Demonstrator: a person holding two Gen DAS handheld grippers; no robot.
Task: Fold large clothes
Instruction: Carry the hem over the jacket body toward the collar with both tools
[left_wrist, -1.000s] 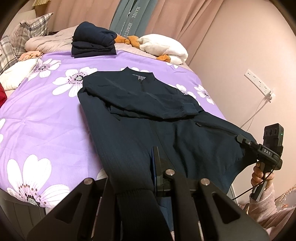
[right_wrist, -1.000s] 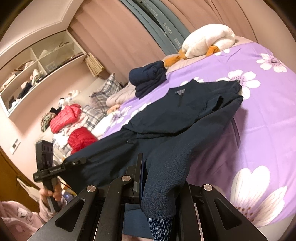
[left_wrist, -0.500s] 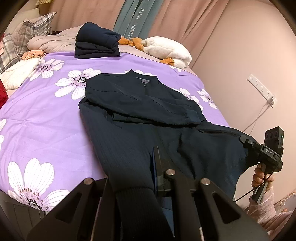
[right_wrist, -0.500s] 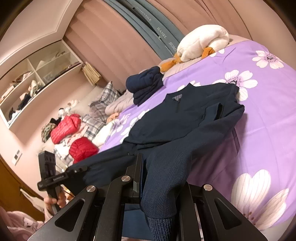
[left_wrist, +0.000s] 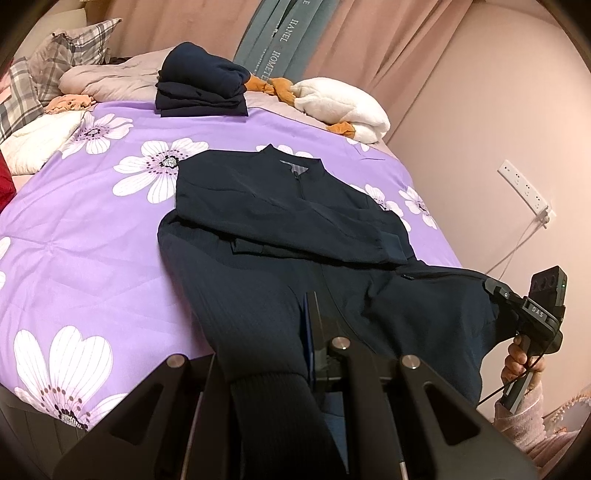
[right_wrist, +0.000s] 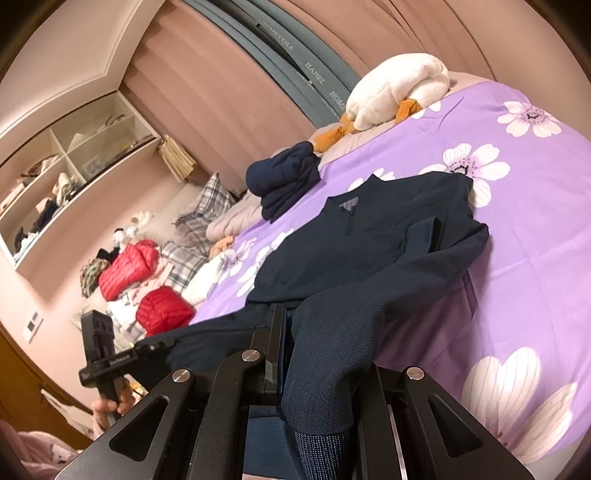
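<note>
Both grippers (left_wrist: 314, 332) clamped on jacket (left_wrist: 288, 221) hem.

purple floral bed (left_wrist: 92, 236): navy jacket (left_wrist: 280, 229) spread; folded navy stack (left_wrist: 201, 86), white plush (left_wrist: 343, 107) at far end.

A purple bedspread (left_wrist: 92, 240) printed with white flowers covers the bed. At twelve o'clock lies a white plush toy (left_wrist: 343, 107) with orange feet. At ten o'clock sit plaid pillows (left_wrist: 70, 48). Pink curtains (left_wrist: 369, 37) hang behind. At three o'clock, a wall socket (left_wrist: 524, 188).
</note>
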